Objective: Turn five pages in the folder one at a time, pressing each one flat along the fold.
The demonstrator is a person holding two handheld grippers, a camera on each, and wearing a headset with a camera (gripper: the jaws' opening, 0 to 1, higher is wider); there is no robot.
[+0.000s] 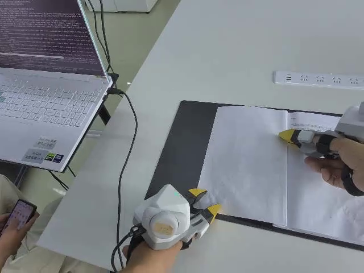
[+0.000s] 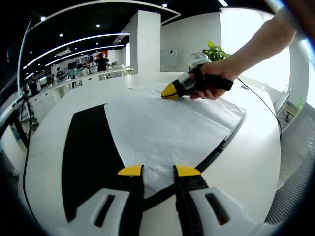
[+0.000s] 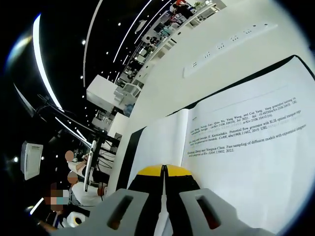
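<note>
One open folder (image 1: 182,148) on one table (image 1: 227,51)
Head view: the folder lies near one laptop (image 1: 51,96) and one power strip (image 1: 318,79). Left gripper view: the left gripper (image 2: 158,171) has its two jaws apart over the edge of the blank page (image 2: 162,123). Right gripper view: the right gripper (image 3: 164,169) has its two jaws pressed together, empty, by the fold (image 3: 188,132)

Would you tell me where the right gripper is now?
In the head view the right gripper is at the right, jaws shut, tips at the fold of the folder, the power strip beyond it.
</note>
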